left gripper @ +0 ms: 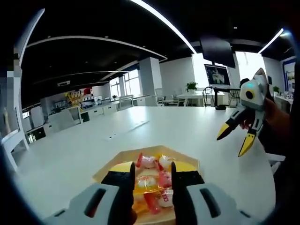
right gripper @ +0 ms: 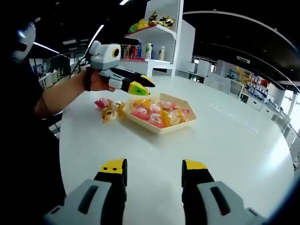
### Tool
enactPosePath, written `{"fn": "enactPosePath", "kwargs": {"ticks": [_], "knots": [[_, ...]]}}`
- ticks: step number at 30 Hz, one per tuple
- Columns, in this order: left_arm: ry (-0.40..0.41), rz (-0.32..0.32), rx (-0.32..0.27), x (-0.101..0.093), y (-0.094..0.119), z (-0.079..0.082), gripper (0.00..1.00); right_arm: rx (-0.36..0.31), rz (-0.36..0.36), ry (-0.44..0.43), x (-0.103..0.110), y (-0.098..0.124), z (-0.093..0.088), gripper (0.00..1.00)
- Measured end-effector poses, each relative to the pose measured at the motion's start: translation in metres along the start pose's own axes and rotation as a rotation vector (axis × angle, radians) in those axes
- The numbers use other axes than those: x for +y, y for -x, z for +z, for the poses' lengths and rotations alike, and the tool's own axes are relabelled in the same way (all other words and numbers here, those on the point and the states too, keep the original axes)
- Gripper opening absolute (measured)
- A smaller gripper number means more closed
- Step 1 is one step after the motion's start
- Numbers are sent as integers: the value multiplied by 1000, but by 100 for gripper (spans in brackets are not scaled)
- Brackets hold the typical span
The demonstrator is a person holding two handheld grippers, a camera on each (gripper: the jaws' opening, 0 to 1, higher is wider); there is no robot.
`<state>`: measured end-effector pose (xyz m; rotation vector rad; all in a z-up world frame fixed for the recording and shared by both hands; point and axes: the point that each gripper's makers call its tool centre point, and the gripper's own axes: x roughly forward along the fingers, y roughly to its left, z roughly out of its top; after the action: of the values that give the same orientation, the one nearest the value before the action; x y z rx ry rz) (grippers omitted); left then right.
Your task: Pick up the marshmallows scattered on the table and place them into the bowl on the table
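Left gripper view, left to right. Far left of bowl point(left gripper: 123, 165): desks point(left gripper: 70, 117) and windows point(left gripper: 125, 83) at room's edge, dark ceiling with curved light strips point(left gripper: 164, 21) above. Centre: white table point(left gripper: 70, 159), wide and bare beyond bowl. Left gripper point(left gripper: 151, 187) directly over bowl, jaws close together with a narrow gap, wrapped marshmallows point(left gripper: 149, 165) visible between and beyond them; cannot tell whether a wrapper is pinched. Near rim of bowl cut off behind jaws. Right of bowl: right gripper point(left gripper: 236, 140) held above table edge in a hand point(left gripper: 267, 117), yellow-tipped jaws apart and empty. Behind it: a screen point(left gripper: 217, 74), a plant point(left gripper: 191, 86) and chairs, small and blurred.

Right gripper view, left to right. Far left of bowl point(right gripper: 168, 127): person's dark sleeve and forearm point(right gripper: 56, 101) reaching in. Just left of bowl: two loose marshmallows point(right gripper: 108, 108) on table point(right gripper: 225, 150), wrapped in red and yellow, one just beside bowl's left rim. Above them and bowl's left edge: left gripper point(right gripper: 145, 84), jaws nearly together, hiding part of rim; contents of jaws too small to make out. Bowl tan and angular, heaped with wrapped sweets. Behind bowl: white shelf point(right gripper: 159, 42) with bottles and packets. Right of bowl: bare white tabletop, then desks and windows point(right gripper: 262, 79). Bottom: right gripper point(right gripper: 153, 168), jaws wide apart, nothing between, well short of bowl.
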<state>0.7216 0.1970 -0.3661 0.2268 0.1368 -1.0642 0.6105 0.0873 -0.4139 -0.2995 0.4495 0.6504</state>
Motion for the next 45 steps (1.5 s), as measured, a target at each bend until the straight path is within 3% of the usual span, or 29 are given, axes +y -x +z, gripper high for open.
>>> {"fn": "enactPosePath", "kwargs": {"ticks": [6, 9, 11, 13, 15, 23, 28, 31, 36, 41, 45], "knots": [[1, 8, 1, 3, 2, 1, 36, 2, 1, 2, 1, 0, 0, 46], [1, 6, 8, 3, 2, -1, 43, 2, 1, 3, 0, 0, 0, 46], [7, 22, 19, 6, 2, -3, 56, 3, 2, 3, 0, -1, 0, 46], [7, 32, 30, 9, 3, -5, 61, 4, 4, 4, 0, -1, 0, 46], [8, 34, 37, 13, 4, -7, 58, 6, 6, 6, 0, -2, 0, 46], [12, 34, 53, 16, 9, -12, 60, 6, 12, 7, 1, -4, 2, 46], [15, 25, 60, 13, 12, -12, 63, 7, 13, 7, 2, -5, 1, 46], [25, 33, 63, 15, 16, -13, 71, 9, 12, 6, 2, -4, 0, 46], [19, 39, 92, 17, 29, -22, 71, 8, 7, 2, 1, -2, -2, 46], [36, 15, 44, 11, 36, -13, 75, 5, 10, 2, 2, -3, -1, 46], [7, 31, 81, 13, 42, -17, 76, -1, 13, 6, 3, -3, 2, 46]]}}
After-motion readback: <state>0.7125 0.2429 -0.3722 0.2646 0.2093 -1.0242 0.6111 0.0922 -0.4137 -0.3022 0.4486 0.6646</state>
